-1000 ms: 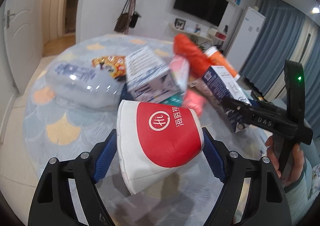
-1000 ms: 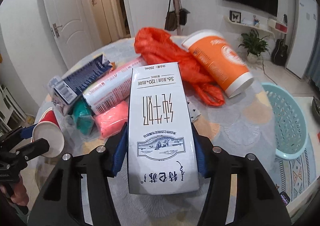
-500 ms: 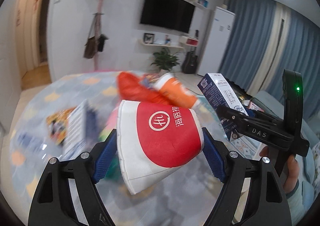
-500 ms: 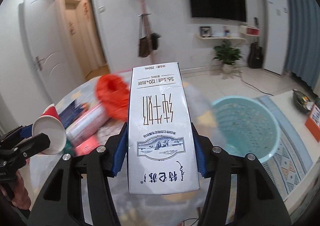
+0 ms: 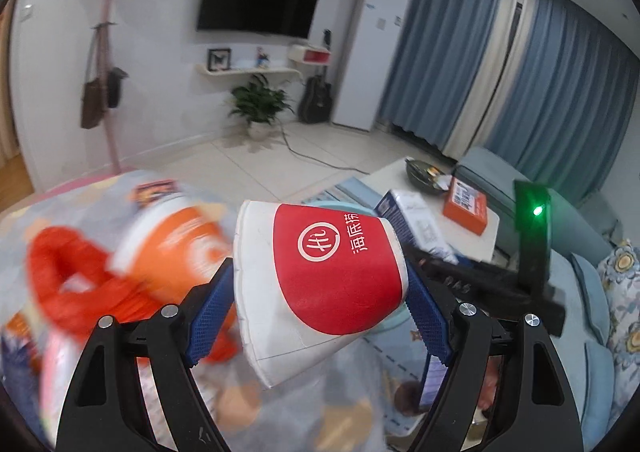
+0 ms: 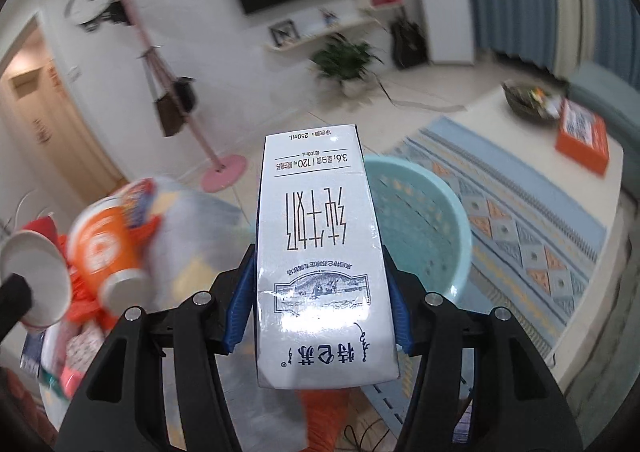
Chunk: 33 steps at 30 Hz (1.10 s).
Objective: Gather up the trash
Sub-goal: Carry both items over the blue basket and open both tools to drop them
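Observation:
My left gripper (image 5: 318, 312) is shut on a red and white paper cup (image 5: 320, 284), held on its side above the table. My right gripper (image 6: 318, 308) is shut on a white milk carton (image 6: 320, 268), held in the air with a light blue basket (image 6: 420, 228) on the floor just behind it. The cup also shows at the left edge of the right wrist view (image 6: 34, 288). The carton and right gripper show to the right of the cup in the left wrist view (image 5: 416, 223). An orange cup (image 5: 176, 244) and a red plastic bag (image 5: 76, 288) lie on the table.
The round table (image 6: 192, 248) at the left holds more packets and wrappers. A patterned rug (image 6: 520, 228) lies on the floor past the basket. A low white table (image 6: 568, 155) with an orange box and a bowl stands at the right. A pink coat stand (image 6: 180, 103) is behind.
Both grippers have swung right, away from the table's trash pile and toward the blue basket, still holding the cup and the carton. The basket now sits directly behind the carton.

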{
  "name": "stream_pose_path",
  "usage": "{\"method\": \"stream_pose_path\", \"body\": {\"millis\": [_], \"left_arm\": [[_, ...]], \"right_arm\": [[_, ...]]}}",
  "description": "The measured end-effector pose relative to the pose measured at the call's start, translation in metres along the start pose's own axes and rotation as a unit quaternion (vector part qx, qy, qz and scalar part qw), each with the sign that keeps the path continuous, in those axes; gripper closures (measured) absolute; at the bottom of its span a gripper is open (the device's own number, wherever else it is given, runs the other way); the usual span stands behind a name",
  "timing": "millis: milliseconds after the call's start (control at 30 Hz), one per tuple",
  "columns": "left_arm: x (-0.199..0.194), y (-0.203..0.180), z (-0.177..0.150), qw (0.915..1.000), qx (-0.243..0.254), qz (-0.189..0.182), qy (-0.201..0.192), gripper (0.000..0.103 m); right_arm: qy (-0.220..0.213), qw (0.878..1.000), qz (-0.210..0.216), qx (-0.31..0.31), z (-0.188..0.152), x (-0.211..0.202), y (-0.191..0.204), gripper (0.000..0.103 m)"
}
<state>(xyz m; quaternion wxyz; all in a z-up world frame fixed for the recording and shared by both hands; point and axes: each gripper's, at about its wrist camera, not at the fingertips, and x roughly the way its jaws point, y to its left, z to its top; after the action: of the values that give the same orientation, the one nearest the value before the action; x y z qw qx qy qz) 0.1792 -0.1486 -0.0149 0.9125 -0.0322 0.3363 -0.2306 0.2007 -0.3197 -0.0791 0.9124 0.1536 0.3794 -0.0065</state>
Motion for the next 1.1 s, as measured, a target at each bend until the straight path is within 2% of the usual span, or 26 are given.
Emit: {"method": "stream_pose_path", "body": {"millis": [100,300,367,433,600,667,767,933,1100], "left_arm": [[0.037,-0.009,0.006,0.9995,0.0,-0.012,0.03,0.025],[0.102,-0.021,0.004,0.9961,-0.003,-0.011,0.087,0.025],[0.111,-0.027,0.002,0.9961,0.018,0.007,0.087,0.024],[0.115,-0.031,0.002,0.9954,0.02,0.006,0.093,0.023],[0.12,-0.033,0.002,0.9948,0.02,0.005,0.099,0.022],[0.118,-0.032,0.001,0.9948,0.025,0.01,0.098,0.02],[0.113,-0.03,0.001,0.9955,0.025,0.013,0.09,0.017],[0.094,-0.025,0.002,0.9971,0.013,0.002,0.075,0.016],[0.064,-0.015,0.001,0.9987,-0.001,-0.003,0.051,0.016]], "right_arm": [[0.026,0.999,-0.02,0.018,-0.002,0.026,-0.018,0.05],[0.06,0.996,-0.058,0.023,-0.005,0.057,-0.037,0.049],[0.065,0.996,-0.061,0.026,-0.009,0.062,-0.045,0.048],[0.069,0.995,-0.061,0.03,-0.01,0.065,-0.051,0.047],[0.073,0.995,-0.058,0.045,-0.008,0.068,-0.062,0.047],[0.07,0.995,-0.057,0.05,-0.008,0.065,-0.064,0.041],[0.064,0.995,-0.055,0.053,-0.007,0.059,-0.064,0.04],[0.054,0.996,-0.048,0.051,-0.006,0.045,-0.059,0.04],[0.04,0.998,-0.033,0.031,-0.005,0.026,-0.036,0.04]]}}
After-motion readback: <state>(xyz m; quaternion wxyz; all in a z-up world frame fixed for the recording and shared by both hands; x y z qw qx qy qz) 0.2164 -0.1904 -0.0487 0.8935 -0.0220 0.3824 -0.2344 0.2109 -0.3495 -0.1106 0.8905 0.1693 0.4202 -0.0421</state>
